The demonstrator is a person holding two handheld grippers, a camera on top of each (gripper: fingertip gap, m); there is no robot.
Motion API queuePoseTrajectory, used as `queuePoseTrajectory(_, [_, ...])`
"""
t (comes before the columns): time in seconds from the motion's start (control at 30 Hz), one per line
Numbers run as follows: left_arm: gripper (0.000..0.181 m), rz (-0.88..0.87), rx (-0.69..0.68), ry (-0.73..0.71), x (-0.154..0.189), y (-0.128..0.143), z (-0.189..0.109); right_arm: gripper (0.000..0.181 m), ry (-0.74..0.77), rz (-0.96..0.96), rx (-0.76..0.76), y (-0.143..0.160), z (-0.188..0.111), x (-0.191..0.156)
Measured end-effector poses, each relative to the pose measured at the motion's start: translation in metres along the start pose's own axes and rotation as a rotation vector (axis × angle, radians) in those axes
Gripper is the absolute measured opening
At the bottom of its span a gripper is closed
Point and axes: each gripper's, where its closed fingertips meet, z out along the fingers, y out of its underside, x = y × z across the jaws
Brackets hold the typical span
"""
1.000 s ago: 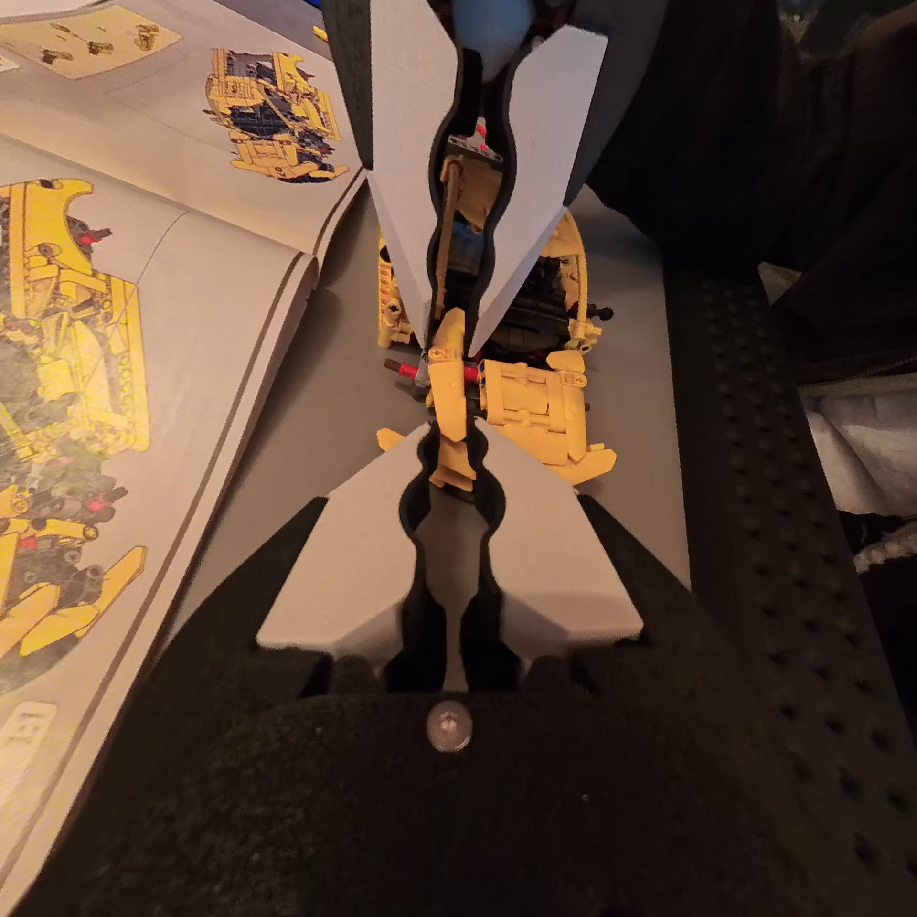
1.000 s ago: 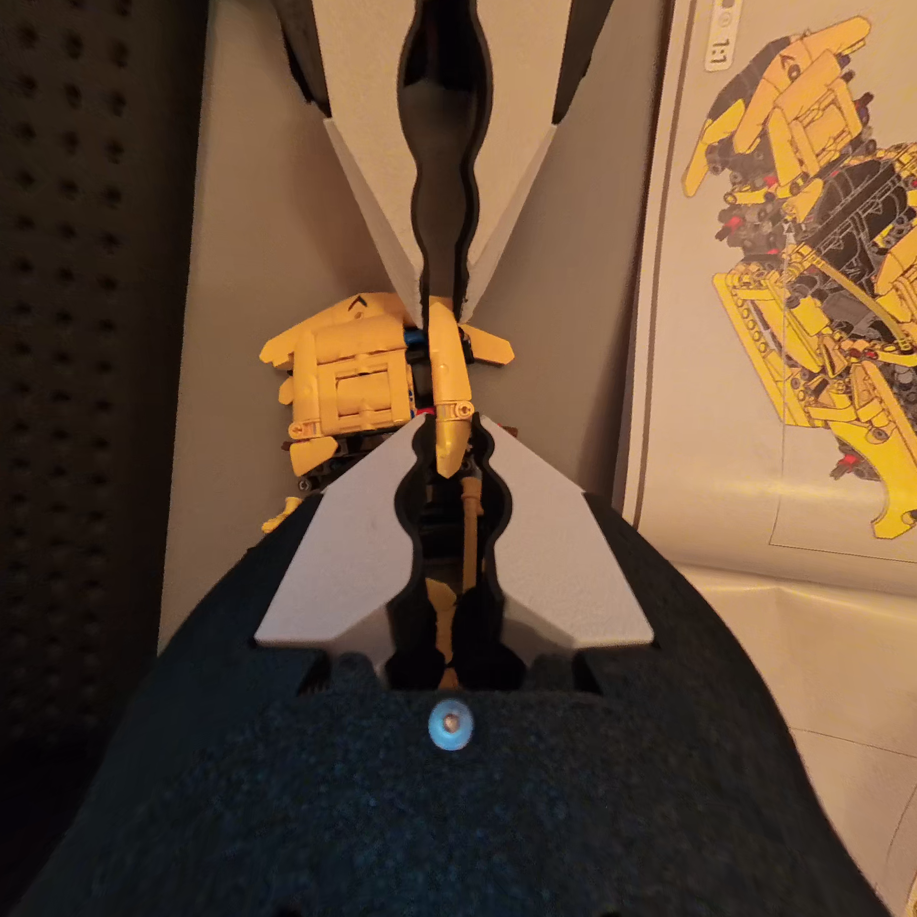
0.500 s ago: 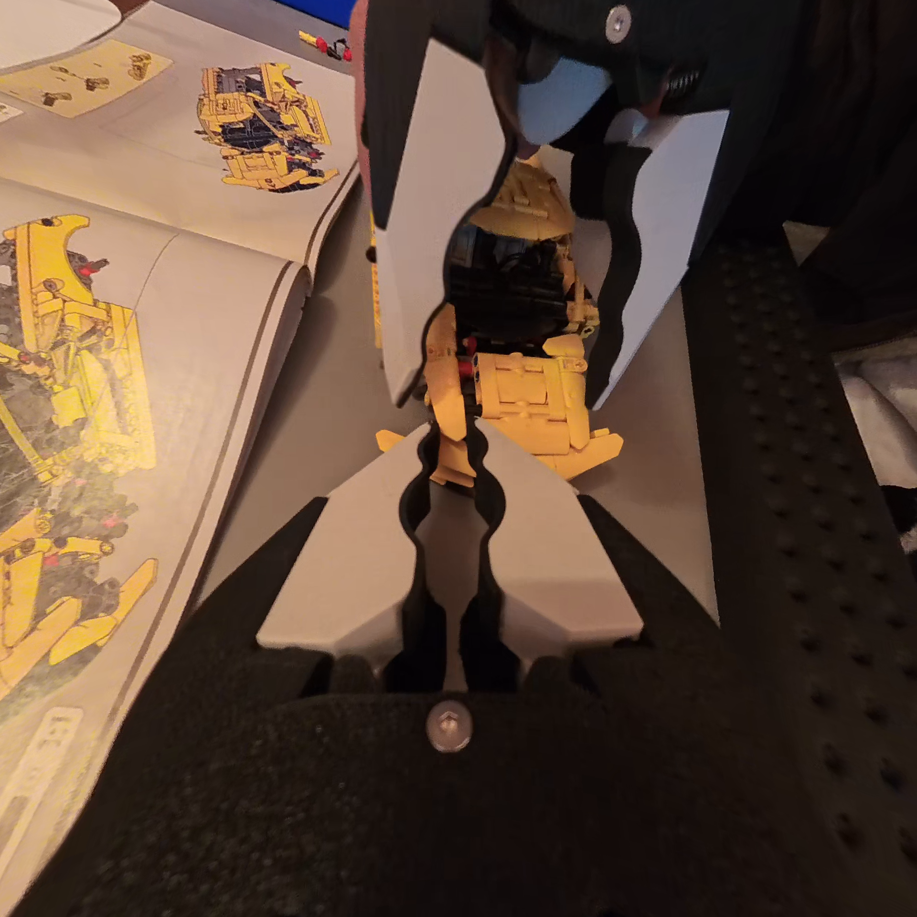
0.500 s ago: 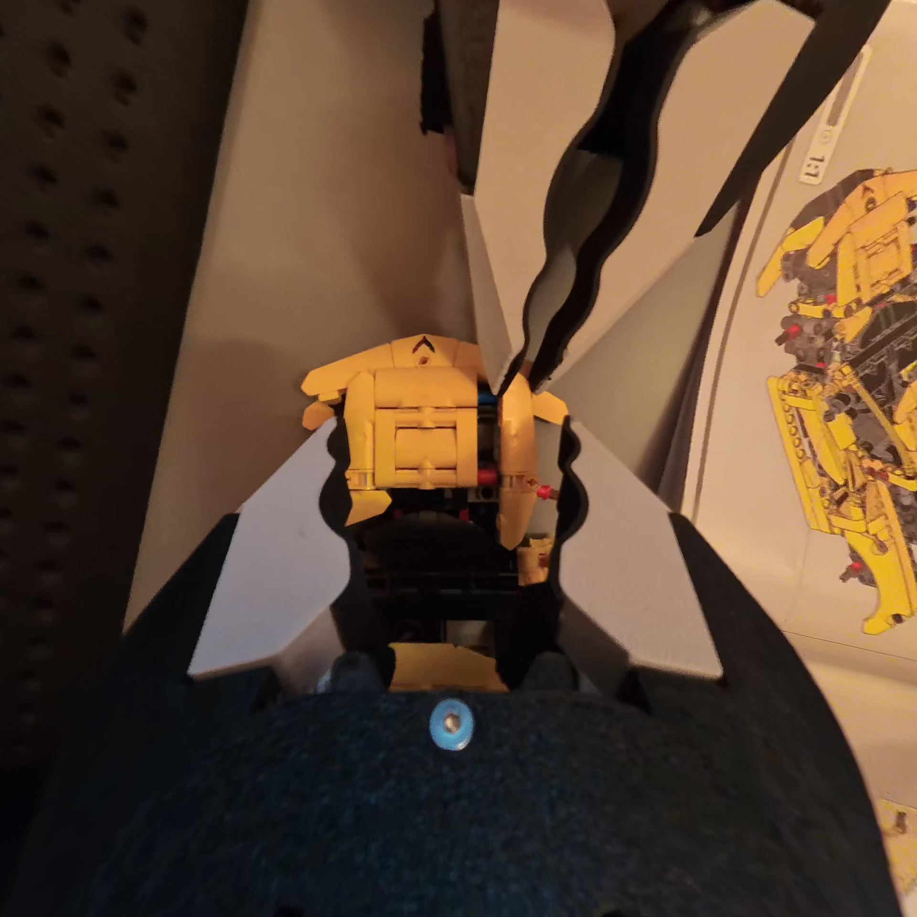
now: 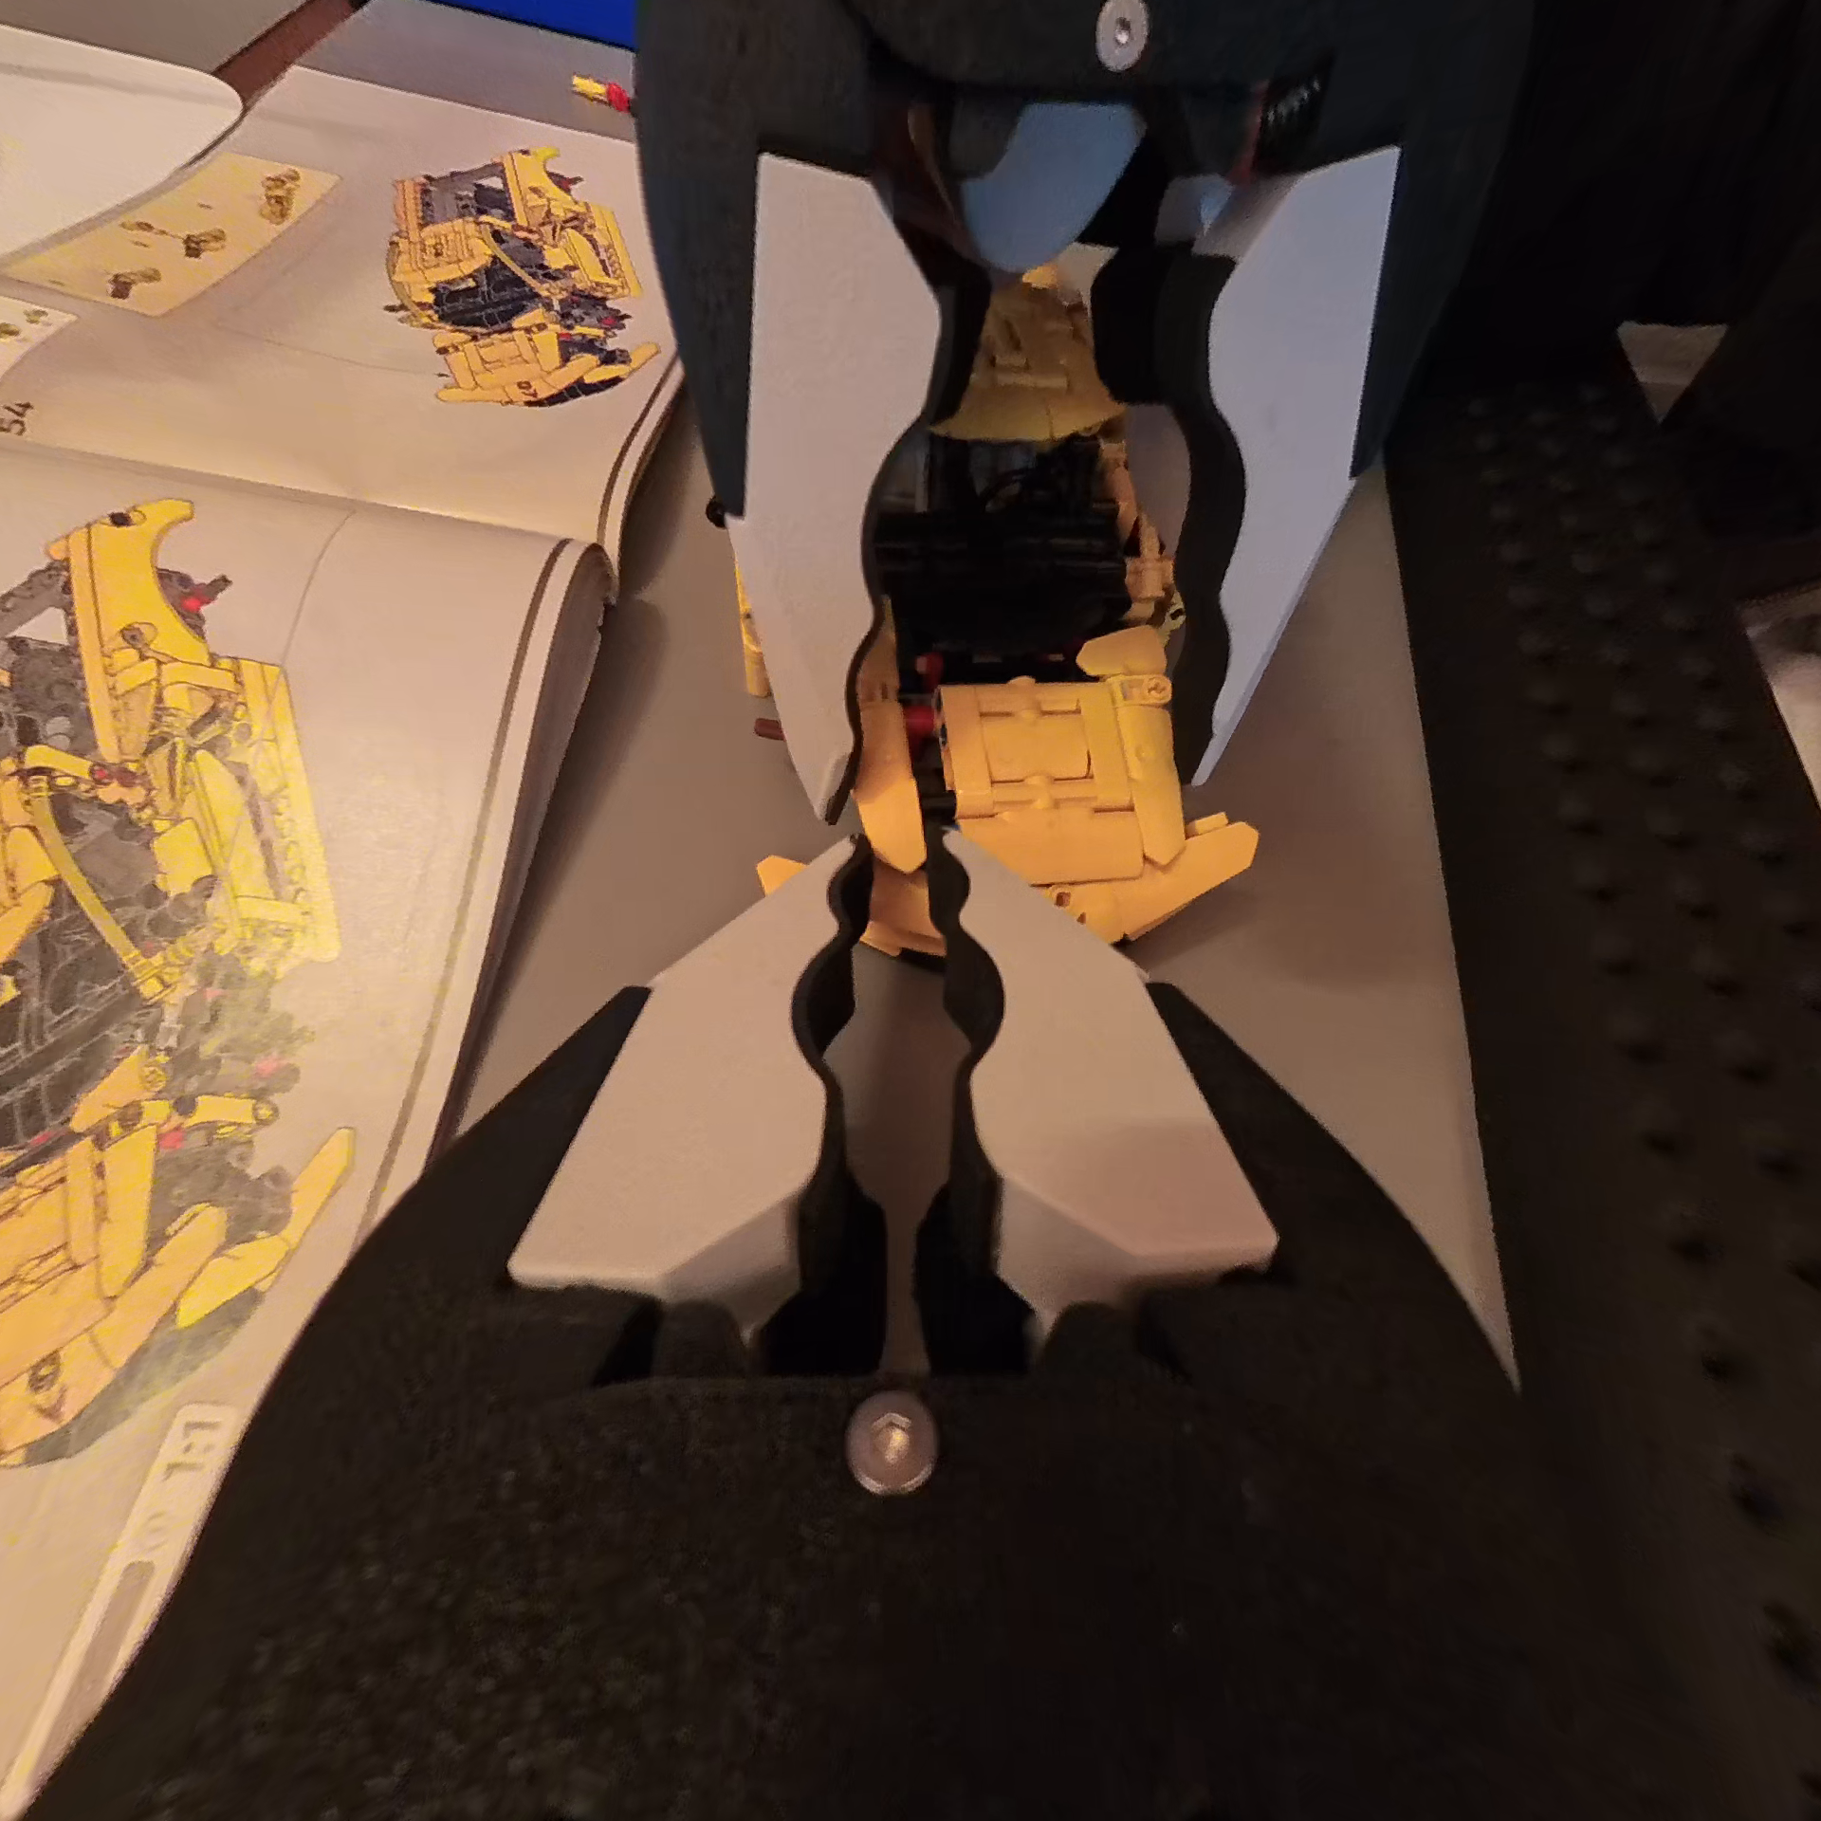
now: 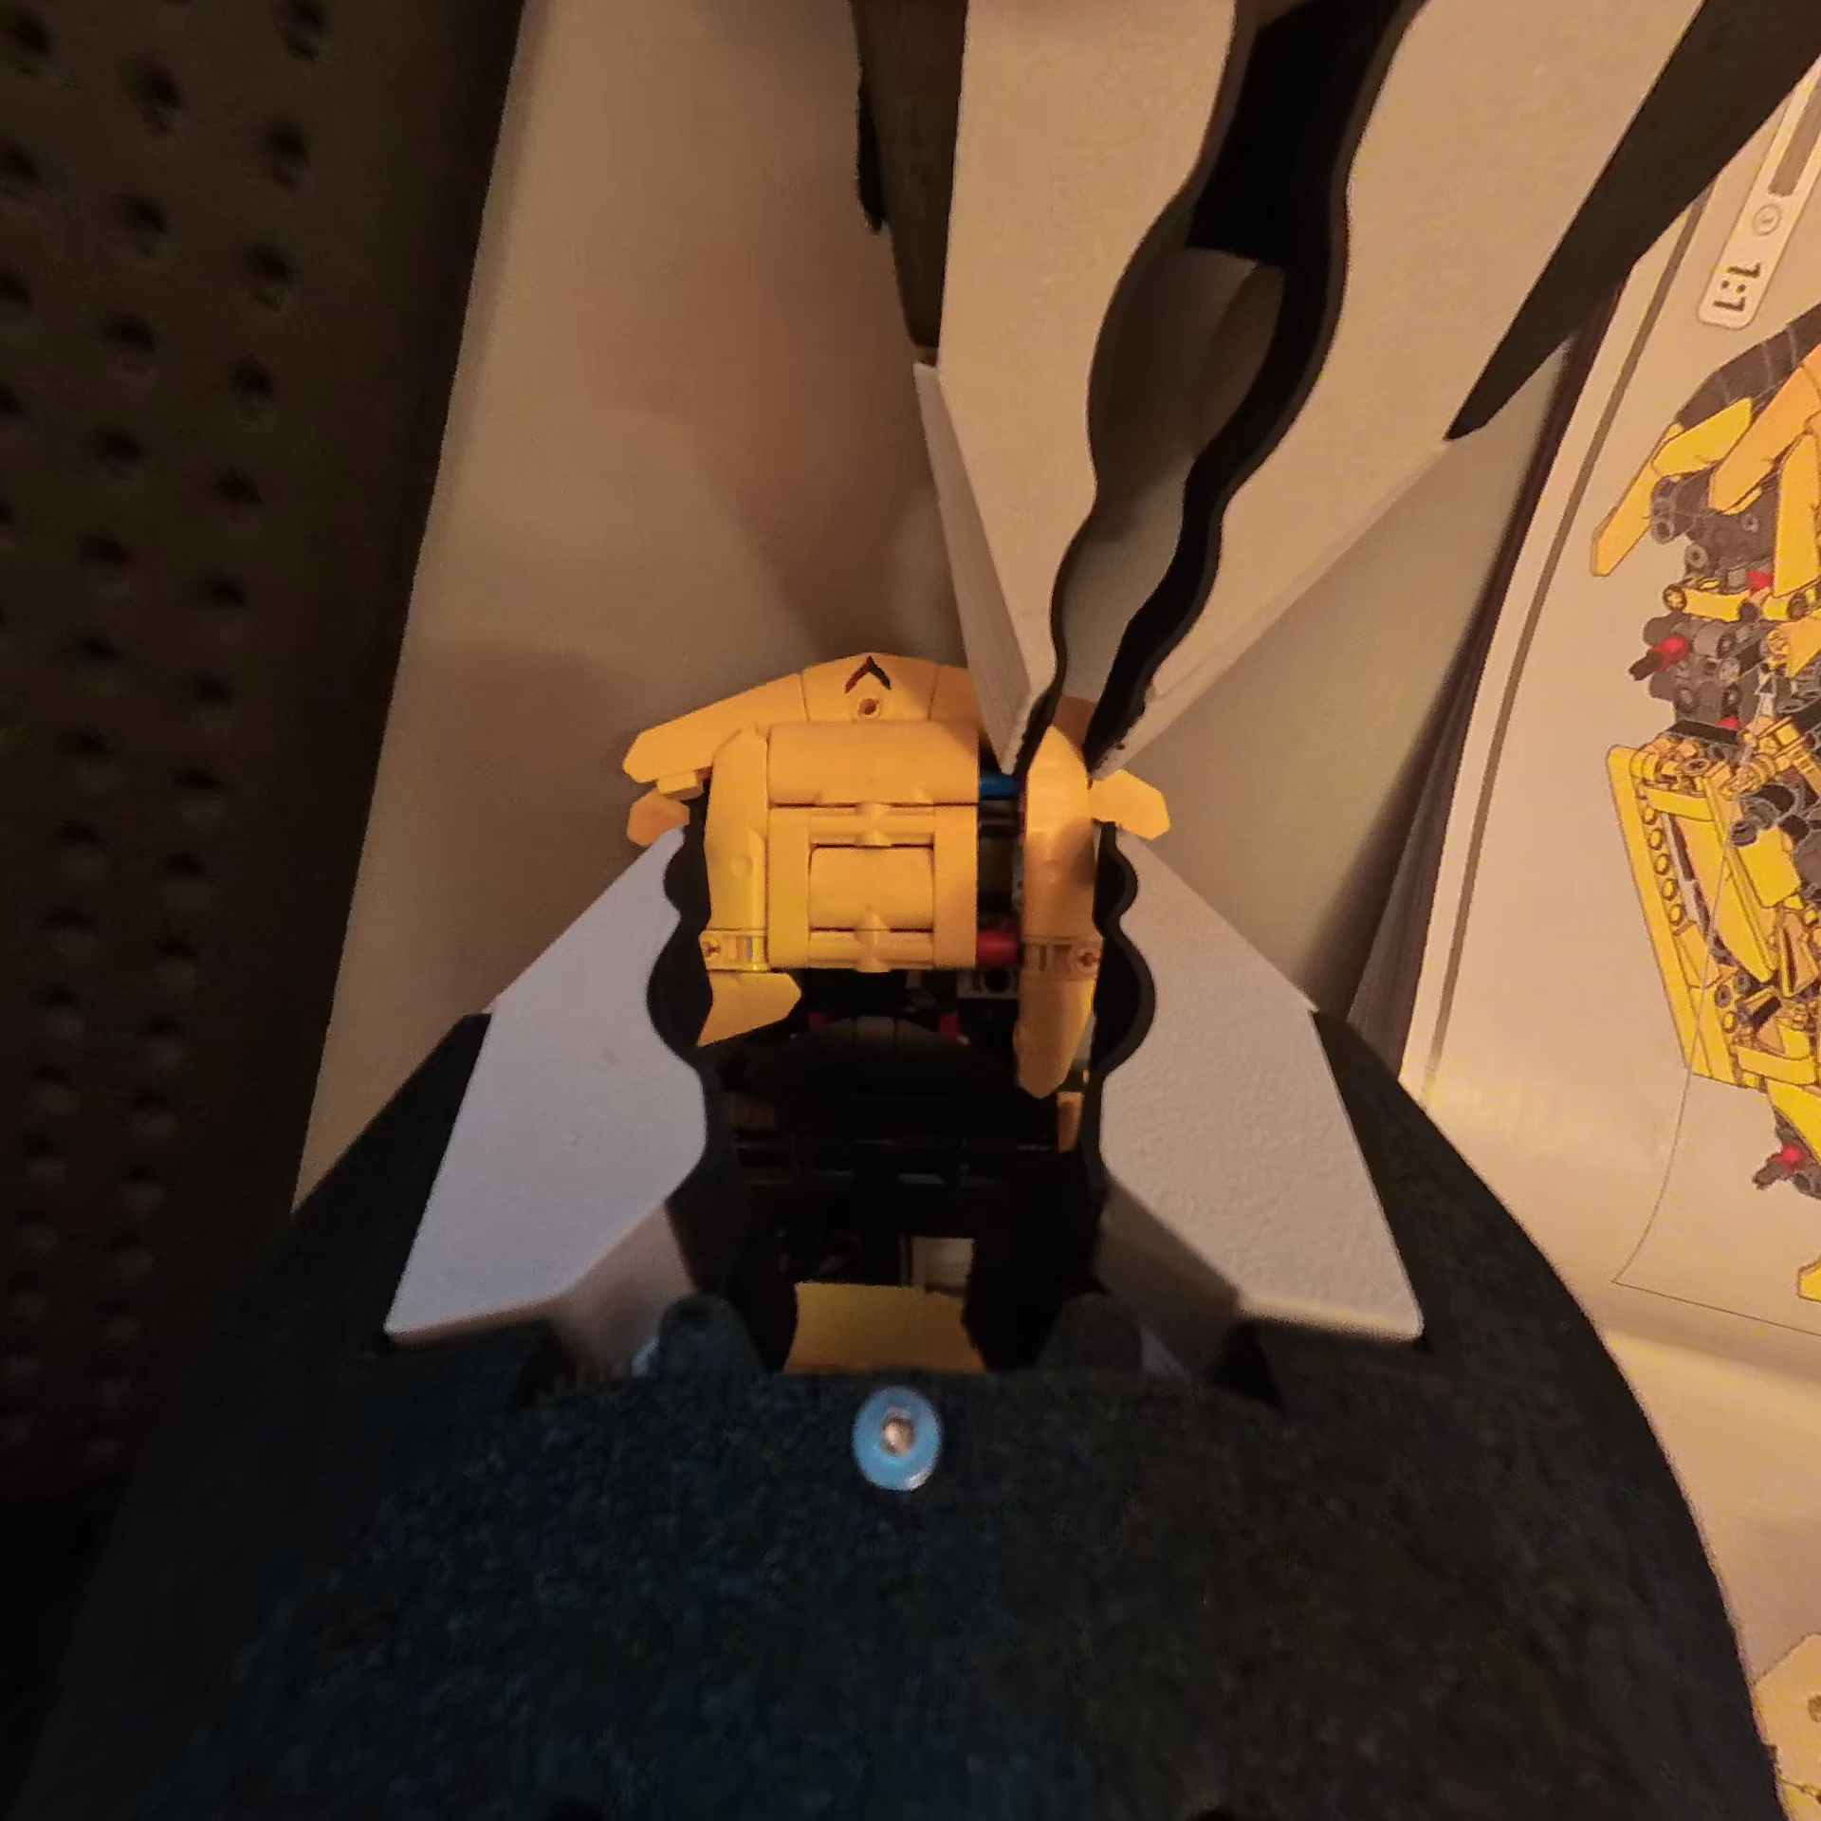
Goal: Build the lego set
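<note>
Left hand-held gripper (image 5: 902, 857) pinches the yellow model's (image 5: 1045, 769) side panel; right hand-held gripper (image 6: 892, 867) spread wide around the model. A closing squeeze could pop that panel off.

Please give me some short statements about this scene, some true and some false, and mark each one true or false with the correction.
1. The left gripper is closed on a yellow panel of the model. True.
2. The right gripper is shut tight. False: its jaws stand wide apart, on either side of the model.
3. An open booklet lies beside the model. True.
4. The model hangs in the air, clear of the table. False: it seems to rest on the grey table.
5. The model is mostly blue. False: it is mostly yellow, with a black middle.
</note>
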Motion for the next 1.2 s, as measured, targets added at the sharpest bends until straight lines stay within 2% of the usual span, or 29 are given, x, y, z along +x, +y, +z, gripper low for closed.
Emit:
queuePoseTrajectory(0.1, [0.010, 0.029, -0.017, -0.012, 0.000, 0.002, -0.001, 0.079, 0.003, 0.003, -0.001, 0.000, 0.000, 0.000])
queuePoseTrajectory(0.17, [0.000, 0.053, -0.053, -0.003, 0.003, 0.006, -0.003, 0.079, 0.009, -0.003, -0.006, 0.000, 0.000, 0.000])
queuePoseTrajectory(0.27, [0.000, 0.068, -0.064, -0.008, 0.004, 0.008, -0.003, 0.079, 0.016, -0.010, -0.012, 0.000, 0.000, 0.000])
queuePoseTrajectory(0.4, [0.000, 0.008, -0.058, -0.009, 0.000, 0.007, -0.006, 0.080, 0.012, -0.002, -0.012, 0.000, 0.001, 0.000])
queuePoseTrajectory(0.63, [0.009, -0.107, 0.061, 0.038, -0.002, -0.010, -0.010, 0.080, 0.011, -0.002, -0.010, 0.001, 0.001, 0.000])
queuePoseTrajectory(0.8, [0.010, -0.086, 0.024, 0.028, -0.001, -0.003, -0.001, 0.079, 0.015, -0.013, -0.014, 0.000, 0.000, -0.001])
queuePoseTrajectory(1.0, [0.000, -0.059, 0.004, 0.016, 0.000, -0.002, -0.003, 0.079, 0.004, -0.013, -0.011, 0.001, 0.001, -0.002])
queuePoseTrajectory(1.2, [0.000, -0.077, -0.002, 0.038, 0.002, 0.000, -0.004, 0.079, 0.003, -0.024, -0.007, 0.000, 0.001, -0.003])
